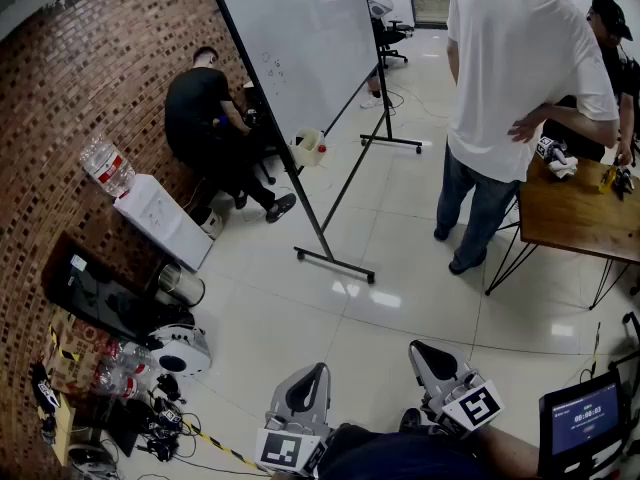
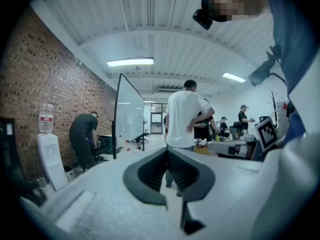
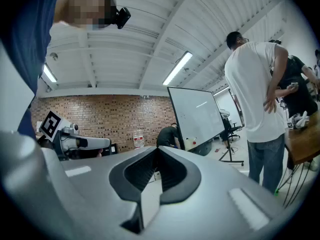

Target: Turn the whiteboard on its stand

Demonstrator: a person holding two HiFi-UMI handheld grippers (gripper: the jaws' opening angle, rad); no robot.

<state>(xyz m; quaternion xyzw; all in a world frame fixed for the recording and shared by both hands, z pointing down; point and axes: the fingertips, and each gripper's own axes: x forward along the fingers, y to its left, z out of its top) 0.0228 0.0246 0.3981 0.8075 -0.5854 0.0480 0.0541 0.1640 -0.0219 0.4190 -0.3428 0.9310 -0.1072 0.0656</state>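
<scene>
The whiteboard [image 1: 300, 43] stands upright on its black wheeled stand [image 1: 335, 263] across the tiled floor, well ahead of me. It also shows at mid-distance in the left gripper view, whiteboard [image 2: 129, 115], and in the right gripper view, whiteboard [image 3: 196, 116]. My left gripper [image 1: 308, 376] and right gripper [image 1: 424, 352] hang low near my body at the bottom of the head view, far from the board. Both are shut with nothing between the jaws, as the left gripper [image 2: 167, 154] and right gripper [image 3: 158, 154] views show.
A person in a white shirt [image 1: 520, 88] stands right of the board beside a wooden table [image 1: 575, 213]. Another person in black [image 1: 205, 118] crouches behind the board by the brick wall. A water dispenser [image 1: 160, 218], a robot vacuum [image 1: 180, 350], cables and clutter line the left wall.
</scene>
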